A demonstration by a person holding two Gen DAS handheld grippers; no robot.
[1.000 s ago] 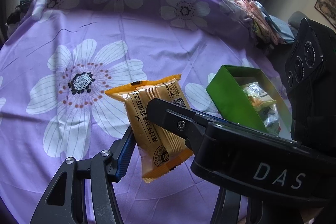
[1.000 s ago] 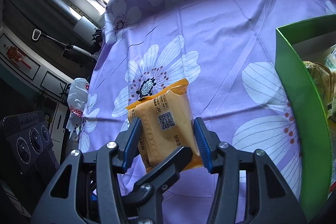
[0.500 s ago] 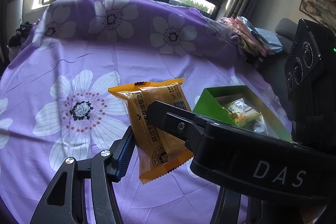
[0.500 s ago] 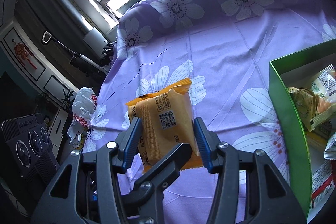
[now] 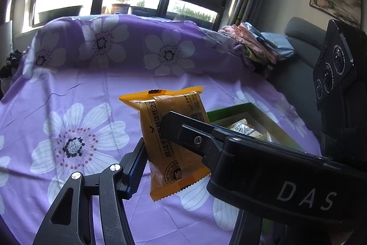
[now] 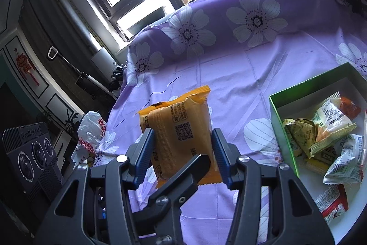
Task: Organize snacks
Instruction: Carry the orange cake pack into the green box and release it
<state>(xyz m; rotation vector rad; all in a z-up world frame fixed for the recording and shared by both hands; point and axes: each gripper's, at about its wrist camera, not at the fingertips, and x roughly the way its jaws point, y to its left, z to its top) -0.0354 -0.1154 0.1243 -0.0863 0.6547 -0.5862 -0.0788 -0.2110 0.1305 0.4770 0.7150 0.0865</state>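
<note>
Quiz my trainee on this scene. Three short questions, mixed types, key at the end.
1. True or false: the green box is empty.
2. Where is the orange packet? A) flat on the cloth B) inside the box C) in the air, between the pads of the right tongs
3. Fill in: the cloth is ___ with white flowers.

Key: 1 false, it holds wrapped snacks; 2 C; 3 purple.

An orange snack packet (image 6: 181, 137) hangs upright above the cloth; the green box (image 6: 281, 128) holds several wrapped snacks (image 6: 330, 128).
</note>
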